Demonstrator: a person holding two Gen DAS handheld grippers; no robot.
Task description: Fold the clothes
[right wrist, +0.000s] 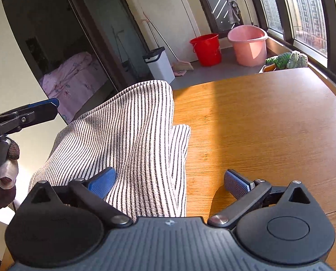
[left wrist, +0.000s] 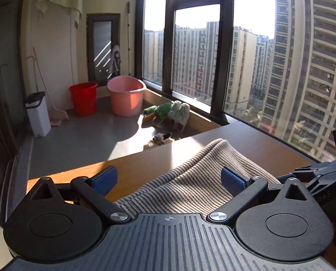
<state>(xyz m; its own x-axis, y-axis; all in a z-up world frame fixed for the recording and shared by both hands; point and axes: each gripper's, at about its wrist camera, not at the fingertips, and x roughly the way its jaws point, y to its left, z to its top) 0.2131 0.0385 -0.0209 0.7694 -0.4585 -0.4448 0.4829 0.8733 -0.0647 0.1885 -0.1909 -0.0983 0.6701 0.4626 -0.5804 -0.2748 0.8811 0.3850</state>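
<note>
Both the left gripper [left wrist: 169, 180] and right gripper [right wrist: 169, 180] gape wide, holding nothing. The beige, dark-striped knit garment [right wrist: 131, 144] lies bunched on the wooden table's [right wrist: 269, 124] near-left edge; overhanging cloth could slide off.

High-rise home balcony, red bucket [left wrist: 83, 98], pink tub [left wrist: 126, 95], broom [right wrist: 181, 64], seemingly a bedroom (bedding [right wrist: 68, 83]) beyond
</note>
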